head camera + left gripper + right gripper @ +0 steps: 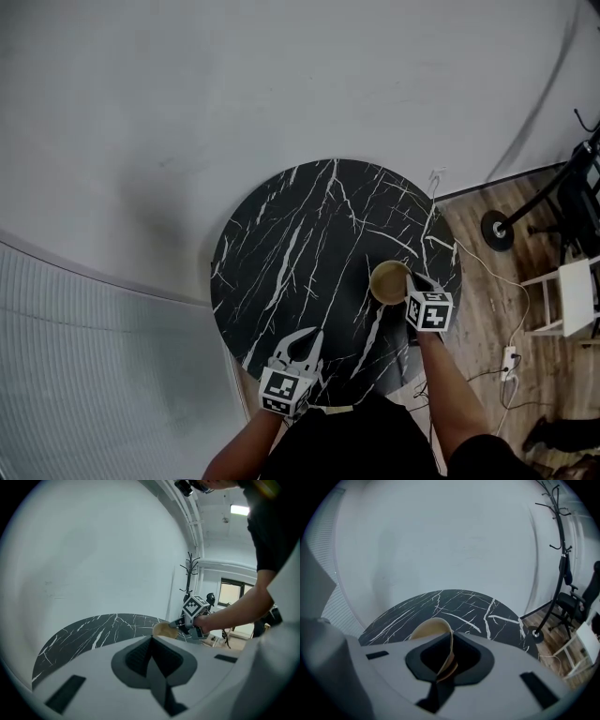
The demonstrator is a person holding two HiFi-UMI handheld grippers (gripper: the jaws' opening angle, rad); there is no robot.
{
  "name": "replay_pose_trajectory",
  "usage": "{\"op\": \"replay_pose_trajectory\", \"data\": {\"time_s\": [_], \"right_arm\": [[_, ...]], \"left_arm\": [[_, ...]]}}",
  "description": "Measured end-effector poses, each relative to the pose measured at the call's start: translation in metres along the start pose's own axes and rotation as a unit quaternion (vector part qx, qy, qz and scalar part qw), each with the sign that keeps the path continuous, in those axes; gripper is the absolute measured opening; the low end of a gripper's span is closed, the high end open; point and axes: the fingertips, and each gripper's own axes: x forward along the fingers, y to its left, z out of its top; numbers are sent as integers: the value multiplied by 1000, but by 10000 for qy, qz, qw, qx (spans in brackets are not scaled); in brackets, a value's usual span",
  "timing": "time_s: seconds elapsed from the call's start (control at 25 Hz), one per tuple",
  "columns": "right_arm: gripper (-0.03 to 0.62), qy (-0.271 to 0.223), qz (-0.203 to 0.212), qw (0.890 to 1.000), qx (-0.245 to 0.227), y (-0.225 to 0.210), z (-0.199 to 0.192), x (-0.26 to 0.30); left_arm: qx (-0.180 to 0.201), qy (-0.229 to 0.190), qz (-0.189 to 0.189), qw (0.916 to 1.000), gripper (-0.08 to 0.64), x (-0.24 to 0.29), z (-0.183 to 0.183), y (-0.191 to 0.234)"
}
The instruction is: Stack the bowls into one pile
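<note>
A tan bowl is over the right part of the round black marble table. My right gripper is shut on the bowl's near right rim. In the right gripper view the thin rim of the bowl runs between the jaws of the right gripper. The left gripper view shows the bowl and the right gripper across the table. My left gripper is over the table's near edge, apart from the bowl. Its jaws meet with nothing between them.
A grey wall stands behind the table. To the right is wood floor with a round stand base, a white stool and a power strip with cables. A coat rack stands at the right; a ribbed panel lies left.
</note>
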Motion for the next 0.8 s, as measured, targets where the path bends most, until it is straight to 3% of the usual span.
{"op": "replay_pose_trajectory", "data": {"time_s": [0.12, 0.4, 0.8], "right_arm": [[31, 38, -48, 9999, -102, -2, 0, 4], [97, -70, -142, 9995, -281, -5, 10, -3], [49, -651, 6, 9947, -797, 16, 38, -57]], "left_arm": [[-26, 28, -2, 10000, 12, 2, -2, -1], [-149, 59, 70, 9998, 12, -3, -6, 3], [-87, -106, -102, 9999, 12, -1, 1, -5]]}}
